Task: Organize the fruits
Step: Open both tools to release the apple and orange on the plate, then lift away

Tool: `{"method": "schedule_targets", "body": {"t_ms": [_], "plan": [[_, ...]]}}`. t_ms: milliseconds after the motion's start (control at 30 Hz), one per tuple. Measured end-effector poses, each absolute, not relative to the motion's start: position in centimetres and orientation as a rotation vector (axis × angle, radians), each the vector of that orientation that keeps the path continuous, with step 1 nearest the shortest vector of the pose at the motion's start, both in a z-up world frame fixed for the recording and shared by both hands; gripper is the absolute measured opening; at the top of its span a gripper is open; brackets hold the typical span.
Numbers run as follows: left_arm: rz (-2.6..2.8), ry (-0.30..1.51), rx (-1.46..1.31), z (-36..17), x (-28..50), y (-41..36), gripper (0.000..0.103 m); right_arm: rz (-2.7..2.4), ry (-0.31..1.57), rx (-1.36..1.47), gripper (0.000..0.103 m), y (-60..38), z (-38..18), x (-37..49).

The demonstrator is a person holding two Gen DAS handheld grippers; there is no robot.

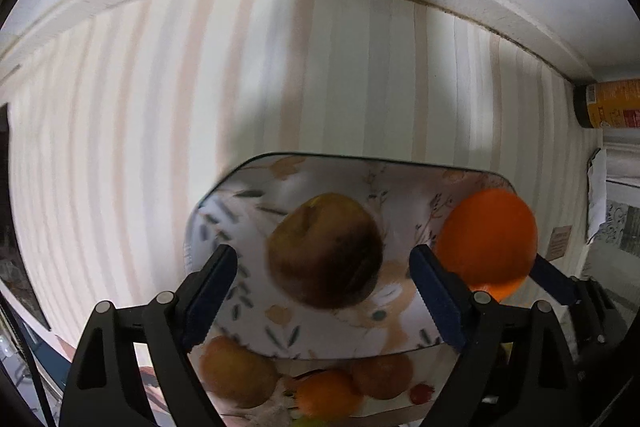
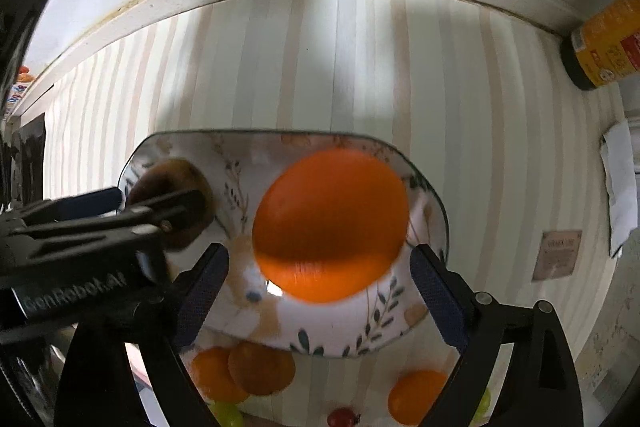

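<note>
The orange [image 2: 330, 223] lies on the patterned plate [image 2: 336, 331], directly below the right gripper [image 2: 320, 291], whose jaws stand wide on either side of it with a gap at each pad, gripping nothing. The right wrist view shows it whole and central, while the left wrist view catches it only at the plate's right end [image 1: 486, 237], beyond that gripper's right finger. The left view in turn gives the brown apple [image 1: 324, 251] in full, lying on the plate between the spread, clear jaws of the left gripper [image 1: 324, 299]; from the right view the apple [image 2: 188, 187] is half hidden behind the left gripper's black body. So the plate [image 1: 256, 211] holds just these two fruits, well apart. Below the plate's near edge, more fruit lies on the striped cloth [image 2: 280, 67]: oranges [image 2: 416, 395], a red cherry tomato [image 2: 340, 417] and green grapes [image 2: 228, 413]. A yellow jar [image 2: 608, 47] lies toppled at the right.
</note>
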State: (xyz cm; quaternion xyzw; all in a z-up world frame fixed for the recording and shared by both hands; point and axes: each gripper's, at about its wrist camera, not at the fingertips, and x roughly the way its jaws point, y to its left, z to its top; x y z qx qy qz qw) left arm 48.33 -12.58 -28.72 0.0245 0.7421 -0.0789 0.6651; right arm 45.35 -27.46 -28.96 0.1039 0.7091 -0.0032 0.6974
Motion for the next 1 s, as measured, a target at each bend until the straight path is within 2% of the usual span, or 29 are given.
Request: {"method": "schedule_targets", "body": {"t_ms": [567, 1000], "plan": [[-0.084, 1.348, 0.146, -18.4, 37.4, -6.7, 0.088, -0.104, 1.349, 0.243, 0.094, -26.5, -20.8, 33.6], [-0.115, 1.221, 0.124, -11.8, 27.5, -4.9, 0.088, -0.112, 1.191, 0.222, 0.094, -24.5, -12.7, 23.6]]}}
